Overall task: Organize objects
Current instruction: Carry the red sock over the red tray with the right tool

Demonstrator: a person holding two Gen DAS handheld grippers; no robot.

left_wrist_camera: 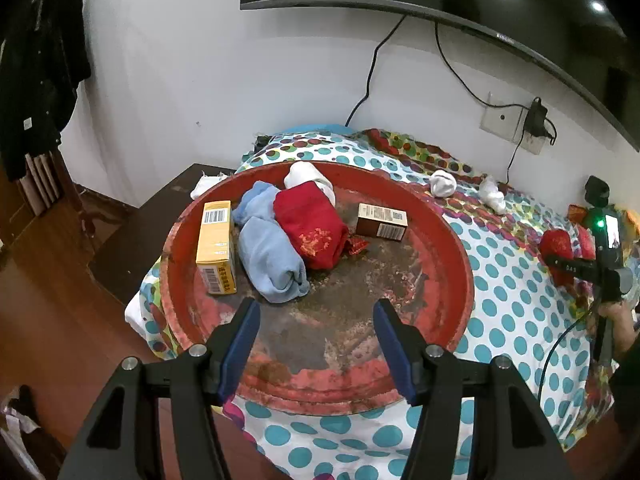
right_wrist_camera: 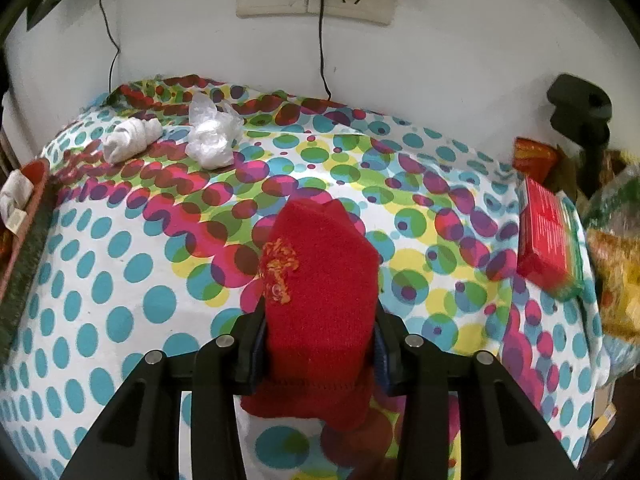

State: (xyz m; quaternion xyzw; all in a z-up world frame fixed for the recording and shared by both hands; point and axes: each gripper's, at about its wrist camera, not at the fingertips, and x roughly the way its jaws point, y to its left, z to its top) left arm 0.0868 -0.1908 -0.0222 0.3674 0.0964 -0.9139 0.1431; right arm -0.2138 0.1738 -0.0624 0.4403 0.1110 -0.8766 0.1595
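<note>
In the left wrist view, the left hand-held gripper (left_wrist_camera: 316, 312) is held released, its blue-padded jaws wide apart with nothing between them, above the near part of a large round red metal tray (left_wrist_camera: 448, 240) with a worn, rusty floor. The tray rests on a worktop covered by a dotted, many-coloured cloth (left_wrist_camera: 516, 304). Inside the tray are gathered a yellow cardboard box (left_wrist_camera: 216, 246), a rolled light-blue fabric bundle (left_wrist_camera: 270, 258), a rolled red knitted sock with gold embroidery (left_wrist_camera: 310, 228), a white rolled sock (left_wrist_camera: 310, 178) behind it, and a small brown-and-white carton (left_wrist_camera: 382, 222). Two more white bundles (left_wrist_camera: 443, 183) are left on the cloth beyond the rim. If the open jaws are lowered carelessly, the blue bundle could be nudged or the yellow box tipped, since both lie just ahead of the left fingertip.

In the right wrist view, the right hand-held gripper (right_wrist_camera: 316, 344) is clenched on a second red knitted sock with orange embroidery (right_wrist_camera: 320, 292), which is held just above the cloth, well apart from the tray edge (right_wrist_camera: 24, 220) at far left. Soft knit compresses and may slide out during transfer, judging by how much of it hangs below the pads. A white rolled sock (right_wrist_camera: 132, 140) and crumpled white plastic (right_wrist_camera: 214, 136) could be swept aside on the way across.
</note>
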